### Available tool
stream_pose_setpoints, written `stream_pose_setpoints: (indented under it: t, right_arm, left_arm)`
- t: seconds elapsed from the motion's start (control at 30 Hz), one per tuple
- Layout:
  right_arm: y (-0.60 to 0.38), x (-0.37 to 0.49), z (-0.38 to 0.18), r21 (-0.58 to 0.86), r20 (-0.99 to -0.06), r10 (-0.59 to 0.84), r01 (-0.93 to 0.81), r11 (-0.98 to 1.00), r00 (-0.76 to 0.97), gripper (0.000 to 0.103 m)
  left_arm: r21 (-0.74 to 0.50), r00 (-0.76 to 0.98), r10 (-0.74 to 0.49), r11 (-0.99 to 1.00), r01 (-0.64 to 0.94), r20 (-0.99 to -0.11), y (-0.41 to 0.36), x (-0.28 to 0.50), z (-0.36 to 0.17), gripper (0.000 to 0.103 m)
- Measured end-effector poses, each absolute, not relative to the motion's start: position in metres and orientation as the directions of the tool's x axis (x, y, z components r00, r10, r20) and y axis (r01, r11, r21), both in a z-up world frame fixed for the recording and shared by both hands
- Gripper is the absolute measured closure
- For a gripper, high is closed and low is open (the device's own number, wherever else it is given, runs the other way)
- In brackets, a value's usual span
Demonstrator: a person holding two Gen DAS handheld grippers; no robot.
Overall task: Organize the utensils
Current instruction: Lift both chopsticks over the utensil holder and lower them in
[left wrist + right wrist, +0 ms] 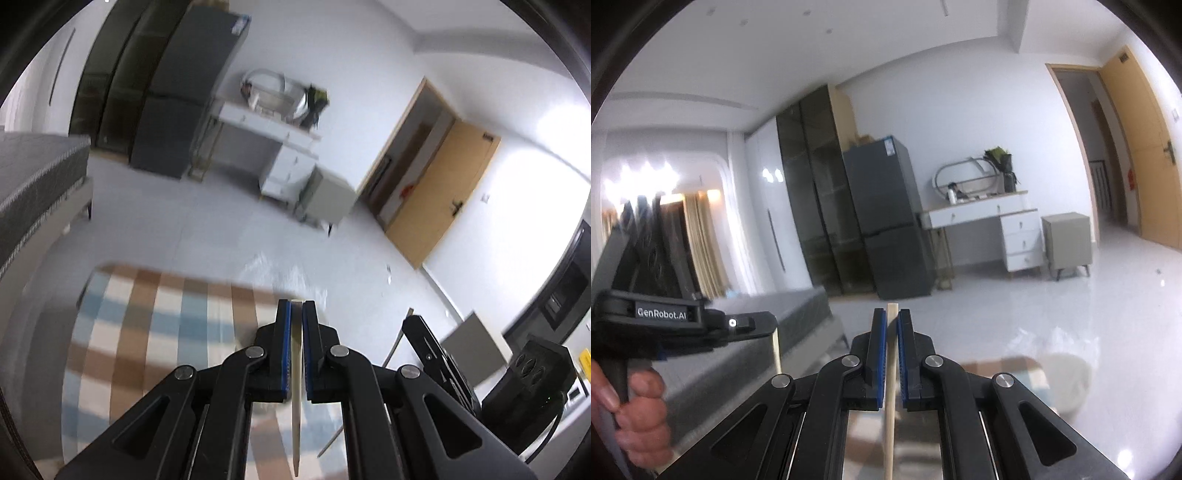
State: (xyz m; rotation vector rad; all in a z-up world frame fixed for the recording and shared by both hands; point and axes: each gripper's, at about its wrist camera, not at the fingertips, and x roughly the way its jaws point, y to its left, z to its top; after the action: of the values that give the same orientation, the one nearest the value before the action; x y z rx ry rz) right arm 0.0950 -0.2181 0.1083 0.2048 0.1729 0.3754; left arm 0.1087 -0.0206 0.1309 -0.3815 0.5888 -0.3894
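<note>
Bed (37, 184): grey, at far left in the left wrist view, well apart from both grippers.
Checked cloth (155, 332): brown, blue and white squares, blurred, on the table below the left gripper.
Left gripper (296, 314): fingers closed on one pale chopstick (296, 406); stick upright between the blue pads, its lower end hanging below them over the cloth.
Left hand (635, 413): seen at the left edge of the right wrist view, wrapped round the left gripper's handle.
Fridge (886, 221): dark grey, between a dark glass cabinet (816, 192) and a white dressing desk (990, 221).
Right gripper (892, 317): fingers closed on a second chopstick (890, 406); stick nearly upright, tip poking just above the pads.
Nightstand (1067, 240): beige, just beside the desk on its right.
Door (1141, 155): wooden, standing open at far right.
In the way: nothing between either gripper and the floor ahead.
Count: two grippers, two chopsticks, one in each; one bed, one fridge, one desk, one nightstand.
</note>
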Motion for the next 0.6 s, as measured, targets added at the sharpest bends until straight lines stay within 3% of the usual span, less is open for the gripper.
stream_pose_setpoints:
  t: [0.23,0.6]
  right_arm:
    - [-0.207,0.144,0.136,0.185,-0.063,0.399,-0.382,0.906,0.915,0.098]
    - [-0.169,0.2,0.112,-0.054,-0.086,0.473,-0.478,0.877,0.877,0.098]
  left_arm:
    - [-0.504,0.823,-0.417,0.842,0.191,-0.385,-0.013,0.152,0.134,0.102]
    - [-0.534,0.891,-0.319,0.839,0.106,-0.324,-0.007,0.194,0.096,0.102]
